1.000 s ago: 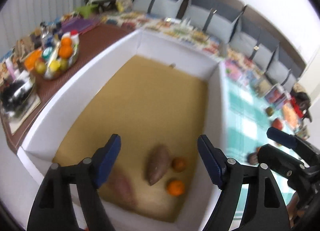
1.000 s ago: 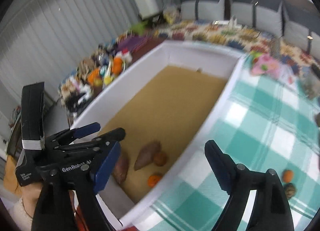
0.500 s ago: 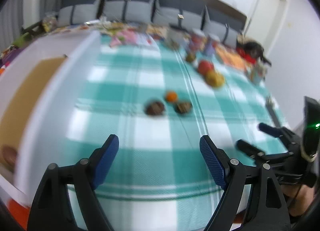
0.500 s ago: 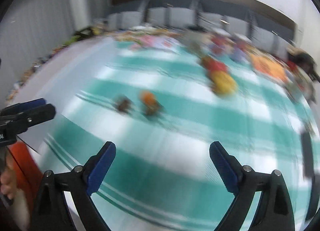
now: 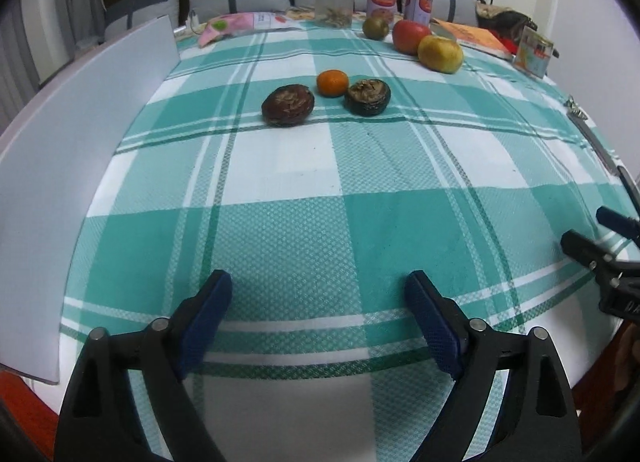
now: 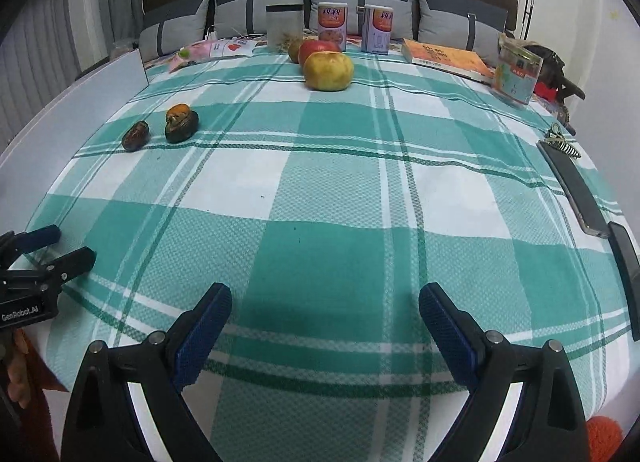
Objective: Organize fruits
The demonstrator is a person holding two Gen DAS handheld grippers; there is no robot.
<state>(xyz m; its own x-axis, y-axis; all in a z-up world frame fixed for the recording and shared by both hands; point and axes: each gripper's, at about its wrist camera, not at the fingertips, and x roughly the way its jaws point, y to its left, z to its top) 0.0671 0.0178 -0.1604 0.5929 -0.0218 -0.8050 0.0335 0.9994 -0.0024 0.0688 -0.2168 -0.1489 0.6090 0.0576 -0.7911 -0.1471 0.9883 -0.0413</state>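
On the green checked tablecloth (image 5: pixel 340 190) lie two dark brown wrinkled fruits (image 5: pixel 288 105) (image 5: pixel 367 97) and a small orange (image 5: pixel 332 82) between them. Farther back sit a yellow-green fruit (image 5: pixel 440 53), a red apple (image 5: pixel 410 36) and a small green fruit (image 5: pixel 375 27). The right wrist view shows the dark fruits (image 6: pixel 136 135) (image 6: pixel 182 127) at left and the yellow-green fruit (image 6: pixel 329 71) ahead. My left gripper (image 5: pixel 318 320) is open and empty over the near table edge. My right gripper (image 6: pixel 325 328) is open and empty too.
The white box wall (image 5: pixel 60 166) stands along the left. Two cans (image 6: pixel 332 26) (image 6: pixel 377 28), a clear jar (image 5: pixel 335 2), an orange book (image 6: pixel 444 58), a small packet box (image 6: pixel 518 74) and a pink packet (image 5: pixel 244 24) line the back. Dark flat objects (image 6: pixel 572 186) lie at the right edge.
Both grippers swung right, away from the white box holding sweet potatoes and oranges, and now face the tablecloth with the loose fruit. Both stay open and empty.
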